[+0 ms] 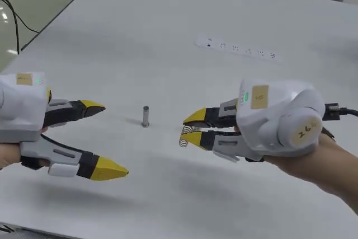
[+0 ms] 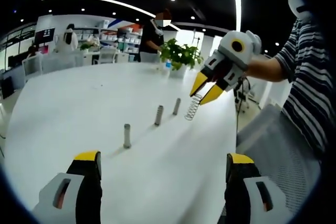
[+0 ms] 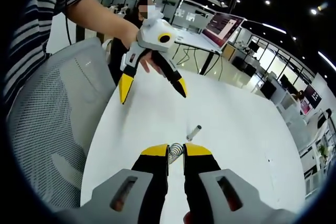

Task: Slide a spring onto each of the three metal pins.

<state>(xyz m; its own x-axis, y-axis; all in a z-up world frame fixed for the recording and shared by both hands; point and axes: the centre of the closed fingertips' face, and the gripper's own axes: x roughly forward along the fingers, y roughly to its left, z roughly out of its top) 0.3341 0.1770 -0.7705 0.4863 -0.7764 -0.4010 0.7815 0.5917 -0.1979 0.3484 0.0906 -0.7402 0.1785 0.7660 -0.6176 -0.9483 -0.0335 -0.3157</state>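
A short metal pin [image 1: 145, 117] stands upright on the white table [image 1: 168, 37] between the two grippers. The left gripper view has three pins in a row: the nearest pin [image 2: 126, 135], the middle pin [image 2: 158, 115] and the far pin [image 2: 176, 106]. My right gripper [image 1: 187, 131] is shut on a small coil spring [image 1: 184, 136], which hangs just right of the far pin as the spring [image 2: 192, 107]. In its own view the spring [image 3: 176, 149] sits between the yellow tips, short of a pin [image 3: 193, 132]. My left gripper [image 1: 112, 138] stands open and holds nothing, left of the pin.
A white power strip [image 1: 235, 47] lies further back on the table. A black cable [image 1: 14, 20] runs off the table's left edge. A grey mesh chair [image 3: 47, 129] is beside the table. A potted plant [image 2: 181, 53] and a standing person [image 2: 152, 35] are beyond its far end.
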